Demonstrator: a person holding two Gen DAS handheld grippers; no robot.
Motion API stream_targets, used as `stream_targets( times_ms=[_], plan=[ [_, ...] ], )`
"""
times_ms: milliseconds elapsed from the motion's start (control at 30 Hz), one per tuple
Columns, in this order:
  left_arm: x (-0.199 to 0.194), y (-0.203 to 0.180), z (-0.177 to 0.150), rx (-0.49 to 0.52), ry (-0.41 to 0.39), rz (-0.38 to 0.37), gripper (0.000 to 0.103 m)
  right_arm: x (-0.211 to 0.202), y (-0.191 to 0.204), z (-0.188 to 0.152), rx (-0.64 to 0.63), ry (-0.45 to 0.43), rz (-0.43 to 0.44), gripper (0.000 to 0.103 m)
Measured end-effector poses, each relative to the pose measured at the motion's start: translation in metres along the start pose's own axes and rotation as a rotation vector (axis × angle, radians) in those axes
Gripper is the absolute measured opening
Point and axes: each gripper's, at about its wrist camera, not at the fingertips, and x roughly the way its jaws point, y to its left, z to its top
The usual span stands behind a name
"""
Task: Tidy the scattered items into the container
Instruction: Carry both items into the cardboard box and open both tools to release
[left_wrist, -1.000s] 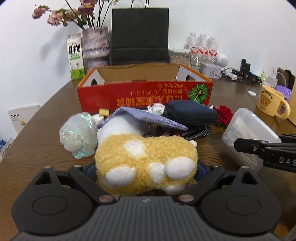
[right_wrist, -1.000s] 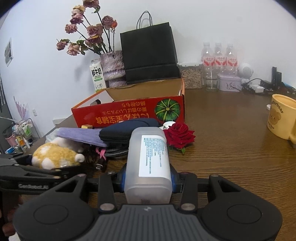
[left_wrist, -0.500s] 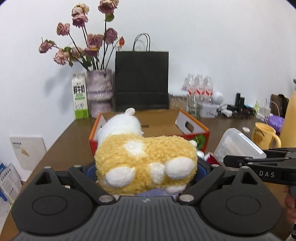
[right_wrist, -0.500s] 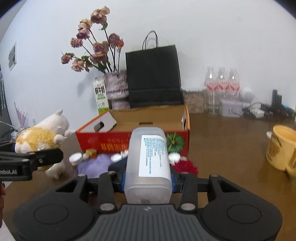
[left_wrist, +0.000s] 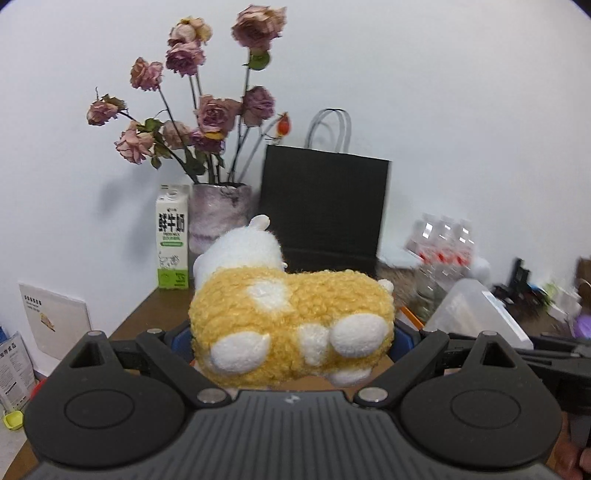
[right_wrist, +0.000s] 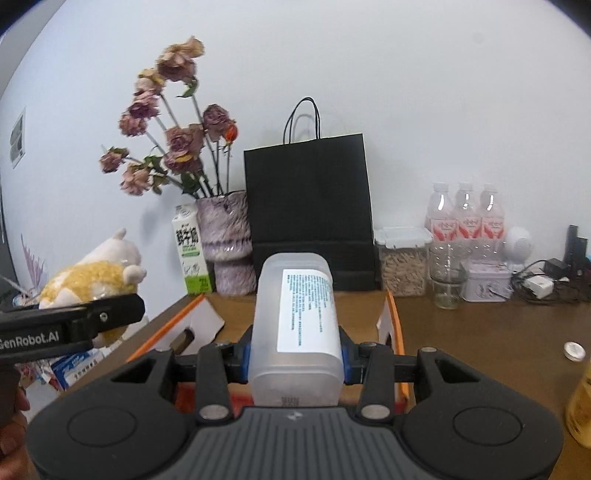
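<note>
Plush toy and plastic bottle carried above the box

Plush toy (left_wrist: 291, 325) sits clamped between the jaws of our left gripper (left_wrist: 291, 339), its blue pads pressed into the yellow fleece on both sides. Our right gripper (right_wrist: 295, 354) is closed on the plastic bottle (right_wrist: 295, 328), which lies along the fingers with its label up. Both items are off the table and in the air.

We judge the step in hand to be the carry: two scattered items are picked and are on the way to the container. The cardboard box (right_wrist: 393, 325) is just below and in front of the bottle in the right view; in the left view the toy hides it, so we cannot tell how the toy stands over it.

The next move calls for lowering each item inside the box walls, then opening the jaws. Both grippers point forward and a little down, side by side, with the left one (right_wrist: 74, 325) at the left edge of the right view.
</note>
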Motion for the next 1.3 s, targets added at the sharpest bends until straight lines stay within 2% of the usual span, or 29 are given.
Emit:
stream_targets(
  times_ms=[100,233,400,667,767,833,867,933,967,1067,1300],
  plan=[
    [0.032,0.002,0.009,-0.014,0.015,0.009,0.096,0.033,-0.009,0.009,0.006,0.02,-0.014,0.04],
    [0.074,0.005,0.006,-0.006,0.077,0.023,0.096,0.071,-0.022,0.01,0.008,0.057,-0.046,0.04],
    [0.124,0.014,-0.01,0.005,0.203,0.032,0.096,0.117,-0.031,-0.002,0.003,0.147,-0.063,0.04],
    [0.157,0.012,-0.032,0.074,0.302,0.035,0.096,0.15,-0.034,-0.022,-0.023,0.23,-0.085,0.04],
    [0.161,0.011,-0.036,0.083,0.321,0.039,0.102,0.154,-0.036,-0.025,-0.02,0.26,-0.095,0.041],
    [0.162,0.009,-0.038,0.092,0.331,0.043,0.103,0.158,-0.037,-0.026,-0.011,0.288,-0.105,0.068],
    [0.162,0.008,-0.038,0.096,0.338,0.054,0.103,0.158,-0.037,-0.027,-0.012,0.296,-0.119,0.087],
    [0.162,0.008,-0.038,0.1,0.342,0.079,0.103,0.157,-0.034,-0.026,-0.039,0.294,-0.151,0.095],
    [0.162,0.008,-0.038,0.101,0.345,0.087,0.103,0.156,-0.033,-0.025,-0.047,0.296,-0.16,0.103],
    [0.161,0.009,-0.038,0.096,0.345,0.091,0.103,0.151,-0.032,-0.021,-0.038,0.287,-0.129,0.103],
    [0.156,0.007,-0.034,0.094,0.326,0.093,0.103,0.144,-0.026,-0.018,-0.064,0.276,-0.117,0.103]
  ],
)
